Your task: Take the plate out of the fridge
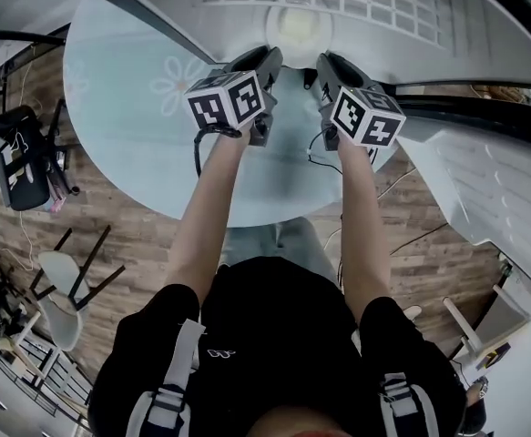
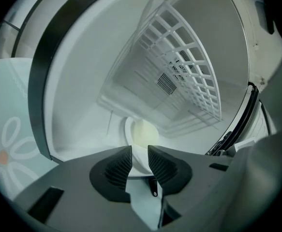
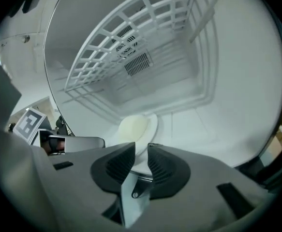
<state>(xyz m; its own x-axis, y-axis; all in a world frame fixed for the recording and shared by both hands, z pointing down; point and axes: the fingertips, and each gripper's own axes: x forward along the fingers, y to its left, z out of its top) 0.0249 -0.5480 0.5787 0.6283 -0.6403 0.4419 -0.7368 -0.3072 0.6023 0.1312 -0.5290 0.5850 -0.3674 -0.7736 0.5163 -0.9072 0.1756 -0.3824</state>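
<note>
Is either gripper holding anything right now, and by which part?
Yes. The left gripper and the right gripper are each closed on the plate, pinching its near rim side by side inside the fridge.

- Round pale table (image 1: 128, 126) standing on wood floor (image 1: 147, 235), filling far middle of head view.
- White flower print (image 1: 176, 82) showing on tabletop, left part; same print showing at left edge of left gripper view (image 2: 3, 151).
- Black office chair (image 1: 19, 167) sitting at left, just off table edge.
- White chair (image 1: 60, 303) with dark legs standing near left.
- Black cable (image 1: 420, 239) trailing over floor at right.
</note>
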